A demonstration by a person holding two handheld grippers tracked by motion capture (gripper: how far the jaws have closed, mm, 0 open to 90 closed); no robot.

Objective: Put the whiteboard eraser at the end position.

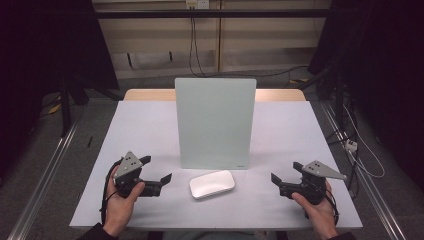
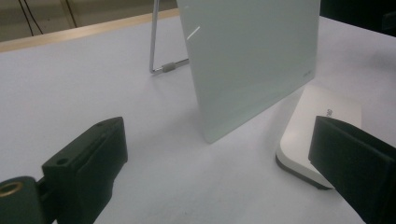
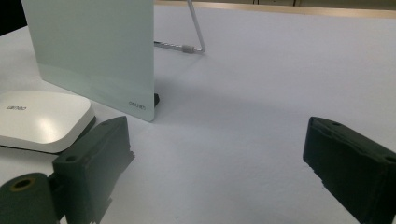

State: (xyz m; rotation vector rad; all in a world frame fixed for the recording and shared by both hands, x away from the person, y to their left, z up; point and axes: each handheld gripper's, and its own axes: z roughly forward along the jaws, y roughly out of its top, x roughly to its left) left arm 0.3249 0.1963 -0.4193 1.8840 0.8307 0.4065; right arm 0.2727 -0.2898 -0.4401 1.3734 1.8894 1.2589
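Note:
A pale green glass board (image 1: 215, 122) stands upright in the middle of the table, propped on a metal wire stand (image 2: 156, 65) behind it. A white rounded flat device (image 1: 212, 184) lies just in front of the board's lower edge. My left gripper (image 1: 157, 174) is held near the table's front left, open, jaws pointing right toward the device (image 2: 322, 126). My right gripper (image 1: 286, 176) is at the front right, open, jaws pointing left. In the right gripper view the board (image 3: 93, 51) and the device (image 3: 39, 119) lie ahead to the left. Both grippers hold nothing.
The table (image 1: 145, 130) has a white top with a wooden strip (image 1: 150, 94) along the far edge. Cables (image 1: 360, 150) trail on the floor to the right, and dark frames stand at both sides.

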